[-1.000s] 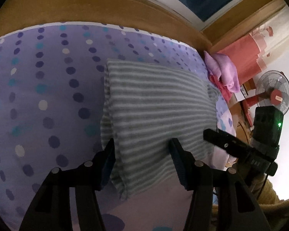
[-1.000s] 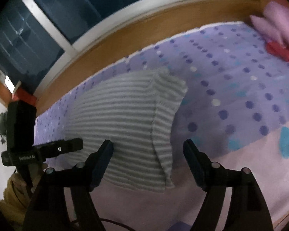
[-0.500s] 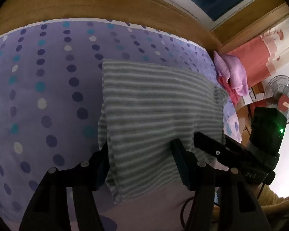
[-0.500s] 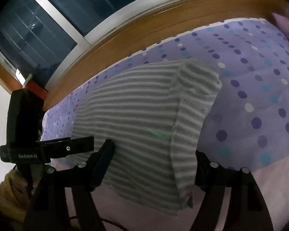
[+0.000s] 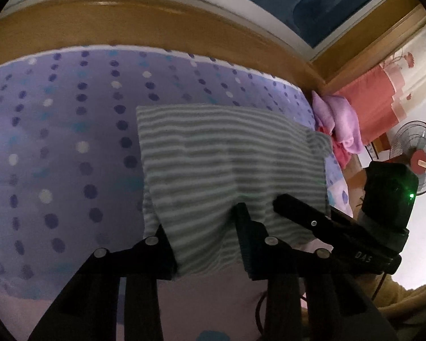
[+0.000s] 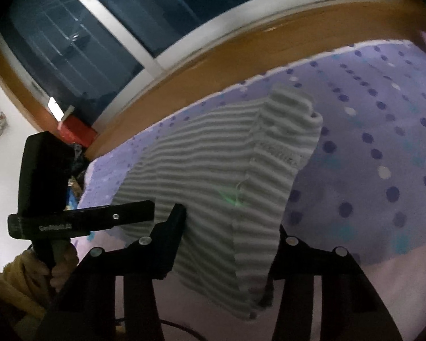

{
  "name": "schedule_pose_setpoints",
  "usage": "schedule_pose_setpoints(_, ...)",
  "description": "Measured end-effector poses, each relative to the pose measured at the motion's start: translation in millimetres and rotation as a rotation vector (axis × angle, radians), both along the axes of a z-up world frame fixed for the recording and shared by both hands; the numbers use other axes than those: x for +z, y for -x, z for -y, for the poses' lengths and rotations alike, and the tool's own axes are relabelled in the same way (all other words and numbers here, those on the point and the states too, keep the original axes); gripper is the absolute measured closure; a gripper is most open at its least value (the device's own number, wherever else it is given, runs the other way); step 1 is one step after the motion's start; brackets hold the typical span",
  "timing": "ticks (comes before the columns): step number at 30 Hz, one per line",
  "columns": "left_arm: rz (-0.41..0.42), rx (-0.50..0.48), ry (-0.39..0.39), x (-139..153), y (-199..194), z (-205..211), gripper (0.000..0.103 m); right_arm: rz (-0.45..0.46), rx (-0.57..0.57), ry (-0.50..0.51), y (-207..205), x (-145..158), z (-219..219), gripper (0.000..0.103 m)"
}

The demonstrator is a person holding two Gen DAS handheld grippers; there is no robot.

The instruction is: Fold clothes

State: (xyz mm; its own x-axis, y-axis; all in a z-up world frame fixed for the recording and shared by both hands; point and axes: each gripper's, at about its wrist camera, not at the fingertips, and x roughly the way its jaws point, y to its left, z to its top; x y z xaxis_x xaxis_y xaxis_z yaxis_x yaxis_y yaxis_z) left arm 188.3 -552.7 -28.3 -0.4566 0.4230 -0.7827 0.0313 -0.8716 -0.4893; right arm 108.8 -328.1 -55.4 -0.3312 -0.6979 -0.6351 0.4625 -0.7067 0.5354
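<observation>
The grey-and-white striped knit garment (image 5: 230, 167) lies partly folded on our purple dotted bed sheet (image 5: 56, 130), its near edge between both tools. Left tool (image 5: 204, 227) and right tool (image 6: 230, 238) are closing on that hem, side by side.

Left gripper (image 5: 203, 228) low in frame, jaws closing, near hem of striped top (image 5: 230, 164) bunched between fingers (image 5: 163, 244). Top folded, grey-white stripes, lying on dotted purple sheet (image 5: 56, 142). Right gripper (image 5: 340, 227) reaches in from right, its finger over top's near right corner, green light on its body. Wooden ledge (image 5: 156, 25) behind bed. Pink cloths (image 5: 340, 122) at far right corner, red curtain (image 5: 369, 108) and fan (image 5: 417, 156) beyond.
</observation>
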Motion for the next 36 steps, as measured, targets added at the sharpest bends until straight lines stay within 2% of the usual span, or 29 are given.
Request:
schedule_pose_setpoints(4, -0.051, 0.042, 0.014, 18, -19, 25, 0.070, -0.026, 0.041, 0.009, -7, 12, 23, 0.055)
schedule_pose_setpoints(9, -0.103, 0.103, 0.039, 32, -48, 70, 0.070, -0.082, 0.102, 0.007, -24, 34, 76, 0.055)
schedule_pose_setpoints(14, -0.125, 0.152, 0.061, 36, -86, 148, 0.070, -0.111, 0.161, 0.003, -53, 55, 152, 0.055)
schedule_pose_setpoints(22, -0.164, 0.212, 0.119, 43, -135, 287, 0.070, -0.129, 0.220, 0.007, -108, 55, 297, 0.055)
schedule_pose_setpoints(26, -0.178, 0.242, 0.162, 45, -139, 336, 0.070, -0.155, 0.249, 0.010, -120, 59, 364, 0.055)
schedule_pose_setpoints(30, -0.203, 0.276, 0.181, 42, -132, 369, 0.070, -0.192, 0.265, -0.002, -125, 65, 413, 0.055)
schedule_pose_setpoints(33, -0.207, 0.279, 0.207, 32, -122, 385, 0.070, -0.194, 0.264, -0.031, -120, 61, 437, 0.055)
schedule_pose_setpoints(36, -0.177, 0.264, 0.226, 14, -110, 393, 0.070, -0.163, 0.248, -0.065, -115, 48, 451, 0.055)
